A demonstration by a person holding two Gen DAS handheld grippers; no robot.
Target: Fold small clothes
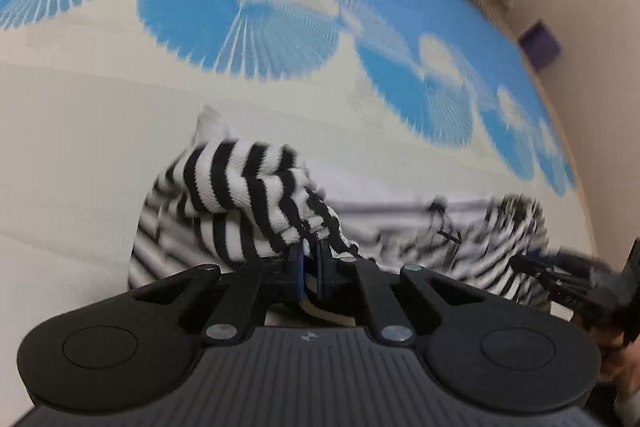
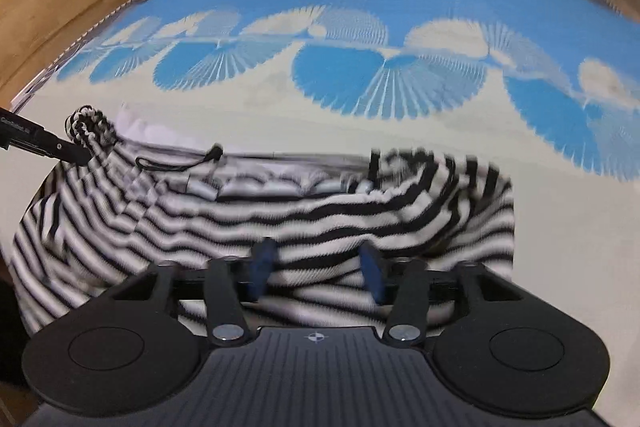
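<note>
Softness first, from the left wrist view: striped garment [image 1: 224, 187] bunched on the blue-and-white bedspread [image 1: 80, 107], left gripper [image 1: 311, 263] with jaws pressed together on a gathered corner, right gripper [image 1: 560, 279] blurred at the far edge. From the right wrist view: same cloth spread wide just below, jaws of the right gripper spread either side of a raised fold without plainly pressing it. Looks light, limp and stretchy, likely to sag rather than hold a crease, so best taken by hems or corners, pulled taut, laid flat.
</note>
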